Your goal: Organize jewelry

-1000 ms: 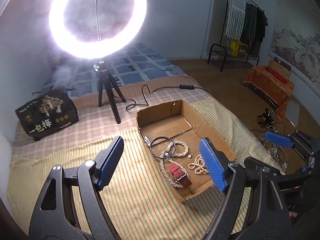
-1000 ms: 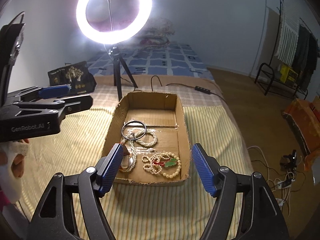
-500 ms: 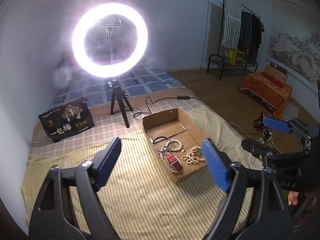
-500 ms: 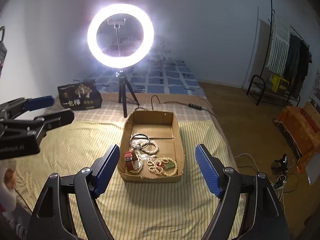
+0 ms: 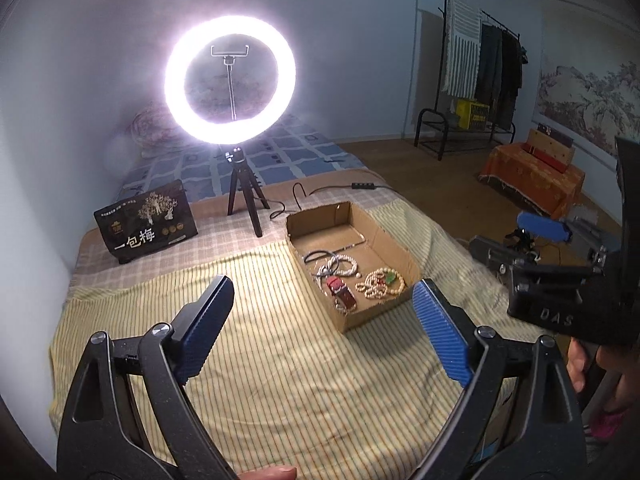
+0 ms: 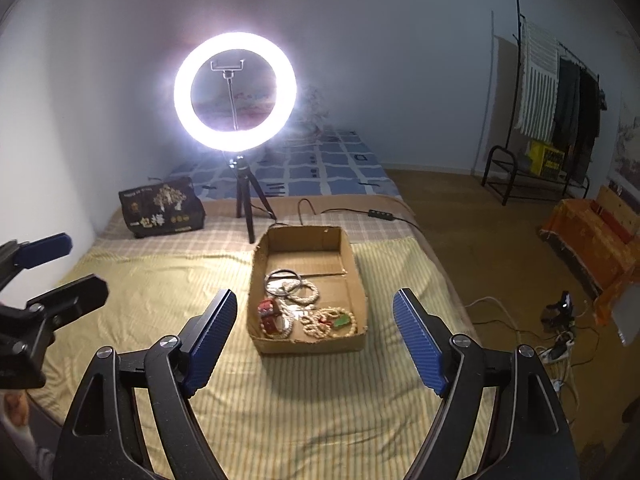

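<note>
On the striped bedspread [image 6: 168,280] ahead of me sits an open cardboard box [image 6: 354,268] holding a dark bangle [image 6: 282,276], a pale bead necklace [image 6: 306,294], a red watch strap [image 6: 269,312] and a beaded bracelet with a green stone [image 6: 340,322], all crowded toward its near end. My left gripper [image 5: 320,328] and right gripper [image 6: 316,340] both hang above the cloth with fingers spread wide, holding nothing, well short of the box's near wall. Bare cloth lies on both sides of the box, and a ring light [image 6: 235,92] stands beyond its far edge.

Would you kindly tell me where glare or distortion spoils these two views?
Left wrist view: the lit white ring light blooms into haze on the wall; straight edges bow near the rim. Right wrist view: same bloom, yet the jewellery in the brown cardboard box stays readable.
</note>
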Tool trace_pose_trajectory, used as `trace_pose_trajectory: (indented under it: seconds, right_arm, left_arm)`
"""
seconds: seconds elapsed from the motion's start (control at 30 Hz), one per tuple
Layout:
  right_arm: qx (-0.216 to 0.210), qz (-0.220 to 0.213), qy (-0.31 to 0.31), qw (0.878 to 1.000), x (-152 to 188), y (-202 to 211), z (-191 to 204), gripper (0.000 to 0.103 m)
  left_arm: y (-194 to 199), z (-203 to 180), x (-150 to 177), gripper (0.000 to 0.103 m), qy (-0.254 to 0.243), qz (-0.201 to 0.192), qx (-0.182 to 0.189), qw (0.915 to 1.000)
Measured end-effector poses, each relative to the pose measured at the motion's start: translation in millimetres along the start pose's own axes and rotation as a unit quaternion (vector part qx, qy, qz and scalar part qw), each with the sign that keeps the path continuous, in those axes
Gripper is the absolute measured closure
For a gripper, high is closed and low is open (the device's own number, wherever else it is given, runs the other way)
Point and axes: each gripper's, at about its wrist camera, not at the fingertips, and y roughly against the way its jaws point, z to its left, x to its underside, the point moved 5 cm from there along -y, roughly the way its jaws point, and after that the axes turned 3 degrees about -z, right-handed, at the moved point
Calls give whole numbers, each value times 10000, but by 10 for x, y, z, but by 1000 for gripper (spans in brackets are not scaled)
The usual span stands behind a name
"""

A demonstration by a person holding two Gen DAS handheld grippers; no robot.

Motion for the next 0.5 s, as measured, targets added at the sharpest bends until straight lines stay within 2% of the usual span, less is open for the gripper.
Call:
trace_pose_trajectory:
  seconds: [0.5]
  right_arm:
    - [29,-76,-119,9999,54,43,12,23]
  left_arm:
    - [8,87,127,10,19,42,-233,9997]
